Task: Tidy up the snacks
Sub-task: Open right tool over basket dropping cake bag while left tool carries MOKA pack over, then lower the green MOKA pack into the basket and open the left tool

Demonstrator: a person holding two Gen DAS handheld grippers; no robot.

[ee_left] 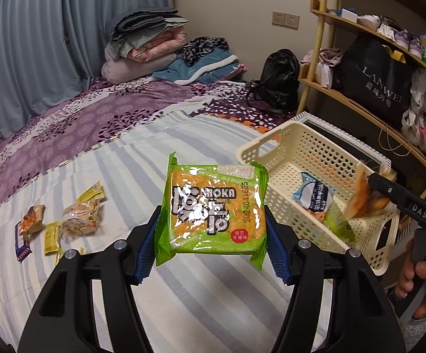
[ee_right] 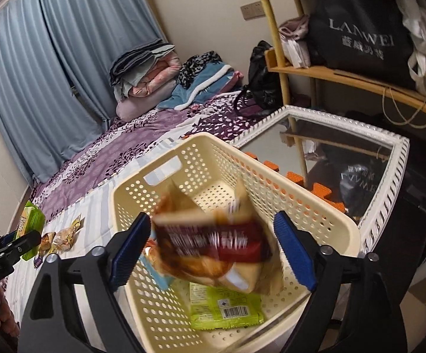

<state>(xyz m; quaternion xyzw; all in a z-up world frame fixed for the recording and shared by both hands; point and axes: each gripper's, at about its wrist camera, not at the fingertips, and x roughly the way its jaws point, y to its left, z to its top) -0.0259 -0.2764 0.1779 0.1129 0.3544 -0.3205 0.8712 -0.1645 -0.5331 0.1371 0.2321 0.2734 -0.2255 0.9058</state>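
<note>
Left wrist view: the left gripper [ee_left: 211, 229] is clamped on a green pack [ee_left: 213, 209], both blue pads pressing its side edges. The pack hangs above the striped sheet [ee_left: 154, 176] of the bed, left of the basket [ee_left: 310, 158]. The gripper's rear body is cut off by the lower frame edge. Small loose snacks [ee_left: 77, 214] lie on the sheet at far left; their labels are too small to read. The basket stands at right on the bed edge, holding a blue-and-white pack [ee_left: 313, 194] and a green one partly hidden under it. The right gripper [ee_left: 371, 194] reaches in from the right over the basket; only one black finger shows clearly, and the brown pack [ee_left: 360, 197] by it is blurred. A hand [ee_left: 424, 282] grips its handle at the right edge.

Right wrist view: the right gripper [ee_right: 213, 250] has its jaws spread wide, pads clear of the brown pack [ee_right: 213, 247]. The pack sits between the jaws above the basket [ee_right: 271, 176], motion-blurred, its print unreadable. Whether it touches anything below cannot be told. A green pack [ee_right: 227, 309] lies barcode-up on the basket floor, its upper part hidden. A framed mirror [ee_right: 389, 158] lies right of the basket. At far left the left gripper [ee_right: 9, 250] appears with its green pack [ee_right: 30, 220], both partly cut off.
</note>
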